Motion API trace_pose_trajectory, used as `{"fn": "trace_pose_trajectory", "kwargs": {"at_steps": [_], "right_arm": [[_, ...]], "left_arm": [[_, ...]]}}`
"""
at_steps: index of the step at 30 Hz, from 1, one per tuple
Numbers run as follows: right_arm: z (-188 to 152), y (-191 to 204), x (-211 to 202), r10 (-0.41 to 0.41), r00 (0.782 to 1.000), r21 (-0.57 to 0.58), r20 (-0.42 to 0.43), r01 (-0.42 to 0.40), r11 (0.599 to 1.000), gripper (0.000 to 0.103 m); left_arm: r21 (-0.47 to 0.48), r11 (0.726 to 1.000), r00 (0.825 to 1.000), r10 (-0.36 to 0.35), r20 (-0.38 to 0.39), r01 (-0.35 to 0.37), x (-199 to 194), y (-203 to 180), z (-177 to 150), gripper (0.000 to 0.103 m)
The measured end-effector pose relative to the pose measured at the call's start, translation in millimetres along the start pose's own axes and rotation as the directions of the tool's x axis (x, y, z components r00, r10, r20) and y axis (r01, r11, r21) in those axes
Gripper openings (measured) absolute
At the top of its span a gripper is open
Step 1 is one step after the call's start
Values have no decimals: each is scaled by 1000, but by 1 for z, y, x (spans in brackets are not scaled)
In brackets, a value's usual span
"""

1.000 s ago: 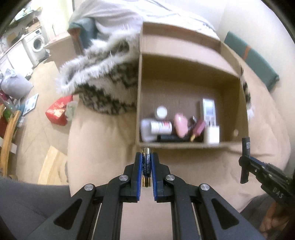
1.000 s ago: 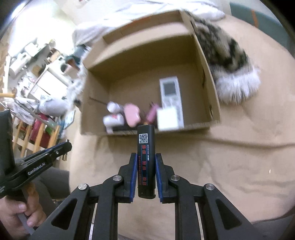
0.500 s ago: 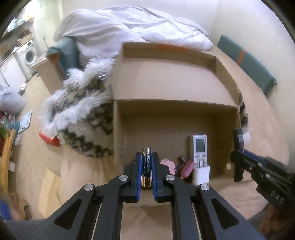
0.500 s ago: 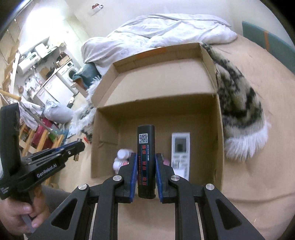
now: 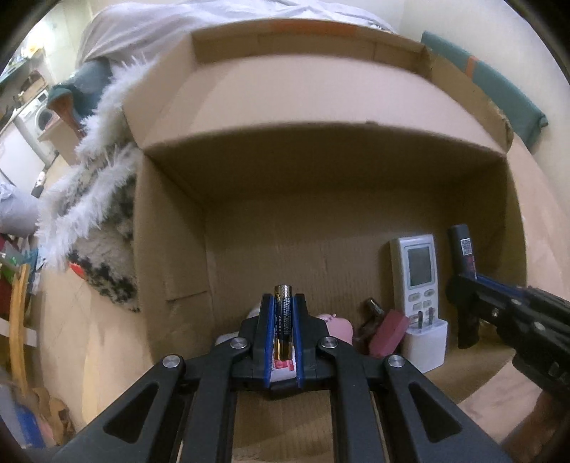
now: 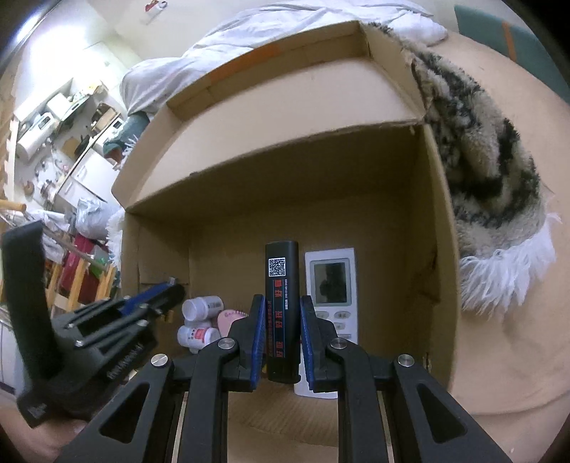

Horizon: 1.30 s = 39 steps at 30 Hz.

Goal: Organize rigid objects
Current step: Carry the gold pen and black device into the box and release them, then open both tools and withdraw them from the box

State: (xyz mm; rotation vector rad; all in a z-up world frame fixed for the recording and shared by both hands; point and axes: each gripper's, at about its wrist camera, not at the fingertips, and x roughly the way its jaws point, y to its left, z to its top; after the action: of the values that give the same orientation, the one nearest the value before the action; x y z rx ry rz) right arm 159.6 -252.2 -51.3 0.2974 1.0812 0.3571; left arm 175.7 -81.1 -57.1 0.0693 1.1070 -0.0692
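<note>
My left gripper [image 5: 283, 302] is shut on a small blue and gold battery [image 5: 283, 320] that stands upright between its pads. It hangs over the near edge of an open cardboard box [image 5: 171, 256]. My right gripper [image 6: 282, 313] is shut on a black stick-shaped device [image 6: 281, 306] with a QR label, also over the box's near side. On the box floor lie a white remote control [image 5: 416, 270], a white charger plug [image 5: 425, 342], a pink item [image 5: 336, 326], a dark red block [image 5: 386, 331] and white pill bottles [image 6: 201, 320].
The box sits on a tan bed cover [image 6: 498, 338]. A furry black and white blanket [image 6: 484, 171] lies against the box's sides. A white duvet [image 6: 285, 25] is heaped behind it. Cluttered shelves and a washing machine [image 5: 41, 115] stand at the far left.
Both grippers have moved forward and a little down, from in front of the box to over its near edge. The box now fills both views. Each gripper still holds its object.
</note>
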Motion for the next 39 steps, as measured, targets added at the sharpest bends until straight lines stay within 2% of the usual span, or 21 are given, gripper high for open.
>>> {"fn": "trace_pose_trajectory", "kwargs": {"at_steps": [4, 15, 22, 24, 27, 28, 31, 33, 35, 36, 38, 39], "right_arm": [[1, 0, 9, -2, 1000, -2, -20, 2, 1000, 20], [4, -4, 40, -54, 994, 15, -94, 56, 998, 20], [6, -2, 39, -53, 995, 19, -89, 55, 998, 20], [5, -2, 36, -48, 996, 19, -79, 50, 999, 20], [5, 0, 30, -61, 996, 9, -59, 62, 998, 20], [6, 0, 28, -62, 997, 8, -51, 63, 998, 20], [7, 3, 21, -59, 998, -4, -35, 59, 998, 21], [8, 2, 16, -59, 998, -2, -23, 59, 998, 21], [9, -1, 12, -50, 999, 12, -12, 50, 999, 26], [8, -2, 10, -49, 999, 19, -5, 50, 999, 32], [8, -4, 3, -48, 999, 34, 15, 47, 998, 52], [9, -4, -1, -44, 999, 42, 28, 43, 998, 68]], "left_arm": [[23, 1000, 1000, 17, 5, -17, 6, -3, -1, 9], [34, 999, 1000, -12, -17, 13, 18, -6, -7, 9], [43, 999, 999, -18, -35, 20, 23, -5, -7, 10], [40, 999, 998, -27, -61, 29, 26, -5, -8, 14], [21, 999, 997, -29, -70, 31, 27, -2, -10, 32], [14, 1000, 998, -23, -58, 24, 25, -1, -10, 43], [23, 1000, 1000, 6, -27, -6, 19, 0, -11, 47], [11, 1000, 1000, -2, -29, 2, 16, 2, -11, 48], [-10, 1000, 1000, -14, -28, 13, 11, 6, -11, 52], [-15, 1000, 999, -17, -27, 16, 9, 8, -11, 54], [-21, 1000, 1000, -17, -26, 17, 2, 12, -12, 54], [-22, 1000, 1000, -13, -25, 12, -1, 13, -12, 54]]}}
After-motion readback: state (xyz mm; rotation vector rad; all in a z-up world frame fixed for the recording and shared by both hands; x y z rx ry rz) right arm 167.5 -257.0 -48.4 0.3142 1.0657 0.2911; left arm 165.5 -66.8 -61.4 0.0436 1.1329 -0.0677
